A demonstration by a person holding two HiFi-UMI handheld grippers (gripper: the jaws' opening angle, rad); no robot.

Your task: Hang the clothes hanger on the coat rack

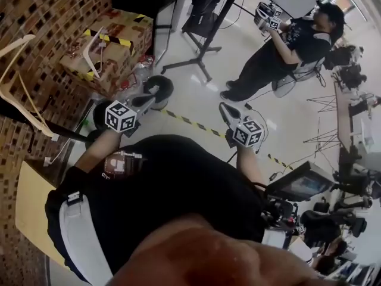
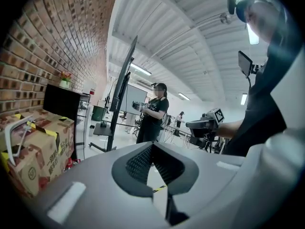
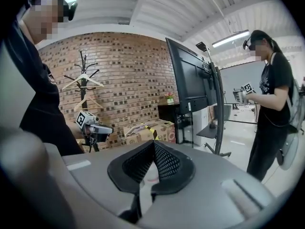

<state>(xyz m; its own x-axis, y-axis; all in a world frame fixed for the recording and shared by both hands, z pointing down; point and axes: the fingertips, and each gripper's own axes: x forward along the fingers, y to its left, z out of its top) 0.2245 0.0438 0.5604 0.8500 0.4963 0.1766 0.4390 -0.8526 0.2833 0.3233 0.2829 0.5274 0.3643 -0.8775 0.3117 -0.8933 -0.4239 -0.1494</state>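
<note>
The black coat rack (image 3: pixel 83 87) stands against the brick wall with two pale hangers (image 3: pixel 82 80) on it; in the head view these hangers (image 1: pixel 18 82) are at the far left. Another white hanger (image 1: pixel 95 49) lies on a cardboard box (image 1: pixel 110 46), also seen in the left gripper view as the hanger (image 2: pixel 14 133). My left gripper (image 1: pixel 146 102) and right gripper (image 1: pixel 224 109) are held out in front of my body, both shut with nothing between the jaws. In their own views the left gripper (image 2: pixel 152 146) and the right gripper (image 3: pixel 153 143) show pads meeting at the tips.
Another person (image 1: pixel 280 49) holding grippers stands ahead by a black monitor stand (image 1: pixel 205 34). Yellow-black tape (image 1: pixel 190 123) crosses the floor. Tripods and equipment (image 1: pixel 351 159) crowd the right side. A tan board (image 1: pixel 33 210) leans at the lower left.
</note>
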